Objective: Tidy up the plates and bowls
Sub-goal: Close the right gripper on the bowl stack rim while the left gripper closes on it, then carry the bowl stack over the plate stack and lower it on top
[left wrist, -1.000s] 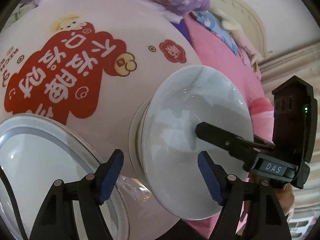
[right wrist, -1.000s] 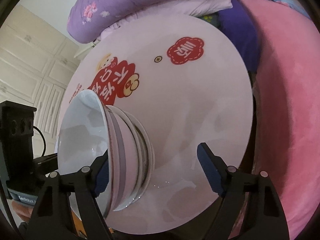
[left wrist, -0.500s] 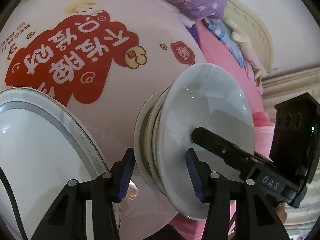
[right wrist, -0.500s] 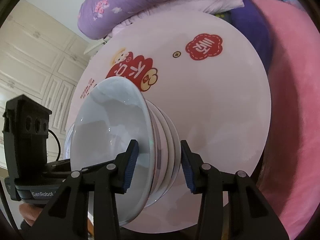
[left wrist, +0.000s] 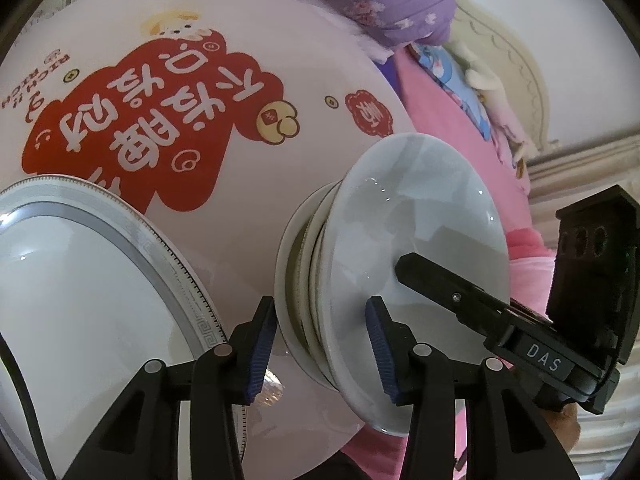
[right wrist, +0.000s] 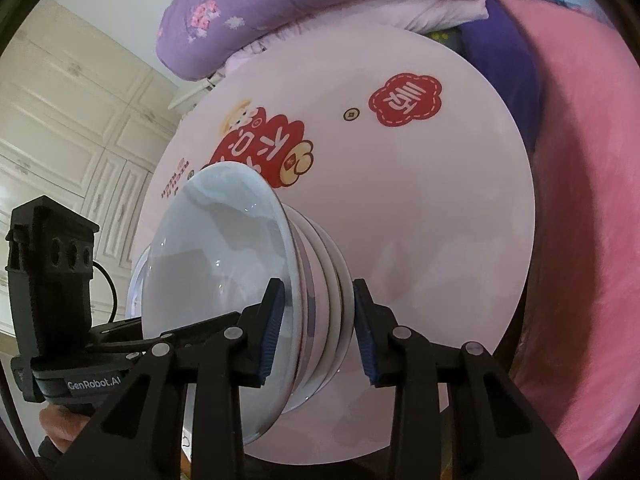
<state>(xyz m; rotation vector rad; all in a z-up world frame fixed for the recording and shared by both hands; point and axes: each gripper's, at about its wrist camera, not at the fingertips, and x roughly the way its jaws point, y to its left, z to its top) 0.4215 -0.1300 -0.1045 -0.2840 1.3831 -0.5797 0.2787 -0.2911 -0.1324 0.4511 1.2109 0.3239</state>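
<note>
A stack of white bowls (left wrist: 420, 220) stands near the front edge of a round table (left wrist: 240, 220) with a pink cover and red print. My left gripper (left wrist: 320, 348) straddles the stacked rims from one side, its jaws closing, with a sliver of gap at the lowest rim. From the other side, my right gripper (right wrist: 318, 328) is closing on the same stack of bowls (right wrist: 216, 264), one pad inside the top bowl and the other against the lowest rim. A large white plate (left wrist: 80, 300) with a grey patterned rim lies beside the stack.
A purple floral quilt (right wrist: 280, 12) lies past the table's far edge, and pink bedding (right wrist: 580, 200) runs along its right side. Cream wardrobe doors (right wrist: 72, 132) stand to the left. The table edge (right wrist: 400, 440) is just below the stack.
Both grippers' jaws have narrowed from wide apart to tight around the bowl rims. The hands have barely shifted and the stack stays where it was.
</note>
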